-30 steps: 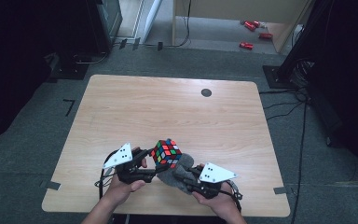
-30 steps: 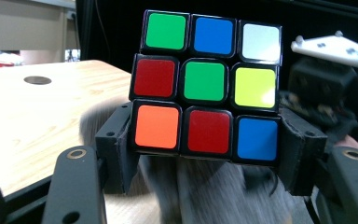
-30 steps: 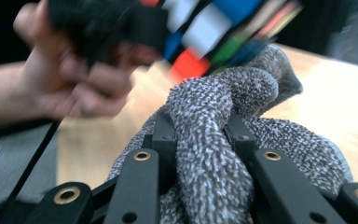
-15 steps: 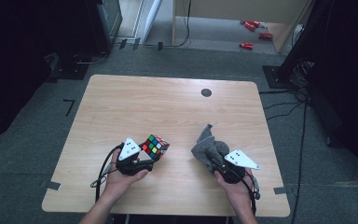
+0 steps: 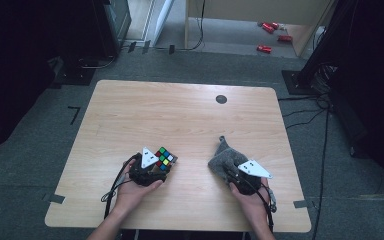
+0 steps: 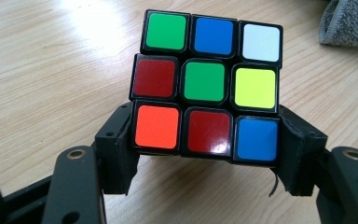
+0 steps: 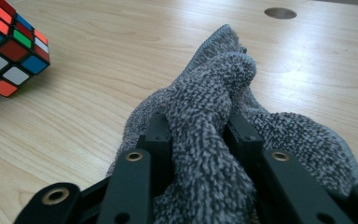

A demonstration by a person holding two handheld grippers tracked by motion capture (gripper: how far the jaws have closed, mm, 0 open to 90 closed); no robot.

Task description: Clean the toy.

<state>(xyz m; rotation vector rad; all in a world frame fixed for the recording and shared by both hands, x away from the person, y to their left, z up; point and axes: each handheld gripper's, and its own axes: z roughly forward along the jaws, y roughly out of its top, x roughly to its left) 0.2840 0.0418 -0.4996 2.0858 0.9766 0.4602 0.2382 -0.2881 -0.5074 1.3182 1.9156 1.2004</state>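
L tongs (image 6: 205,154) pinch cube (image 6: 207,84) at its bottom row; it is stiff, slick. R tongs (image 7: 200,135), just loosening, pinch cloth (image 7: 214,154) at 3 o'clock; soft, light.

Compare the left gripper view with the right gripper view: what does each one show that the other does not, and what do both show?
The left gripper view alone shows the left gripper with its jaws shut on the bottom row of the Rubik's cube, whose facing side has a green centre. The right gripper view alone shows the right gripper with a bunched fold of the grey cloth between its jaws, and a dark round hole in the tabletop. Both views show the cube, the cloth and the wooden table.
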